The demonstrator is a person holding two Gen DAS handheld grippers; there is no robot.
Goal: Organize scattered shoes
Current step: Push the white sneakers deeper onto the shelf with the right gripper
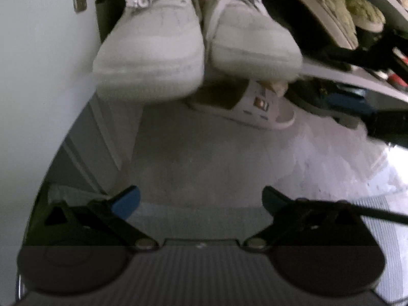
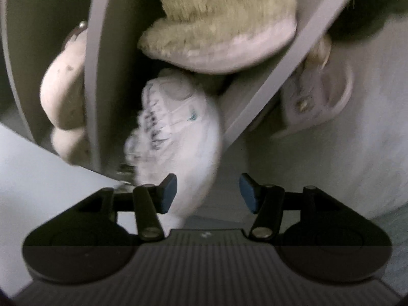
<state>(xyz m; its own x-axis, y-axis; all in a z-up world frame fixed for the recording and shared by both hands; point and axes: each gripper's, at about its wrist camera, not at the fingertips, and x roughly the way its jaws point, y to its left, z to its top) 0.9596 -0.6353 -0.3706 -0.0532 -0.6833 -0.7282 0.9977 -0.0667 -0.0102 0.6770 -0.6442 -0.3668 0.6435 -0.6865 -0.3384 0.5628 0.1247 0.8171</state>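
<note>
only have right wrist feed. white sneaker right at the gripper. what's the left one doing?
Observer: Left gripper is open with nothing between its fingers, above bare floor.
Operator: any shoes in front of it?
Observer: A pair of white sneakers sits side by side on a shelf, toes toward the camera.
Operator: anything still on the floor there?
Observer: One white slide sandal lies under that shelf, just behind the sneaker toes.
Operator: rest of the rack?
Observer: Fuzzy slippers on the shelf to the right; lower shelf holds dark items too blurred to name.
</note>
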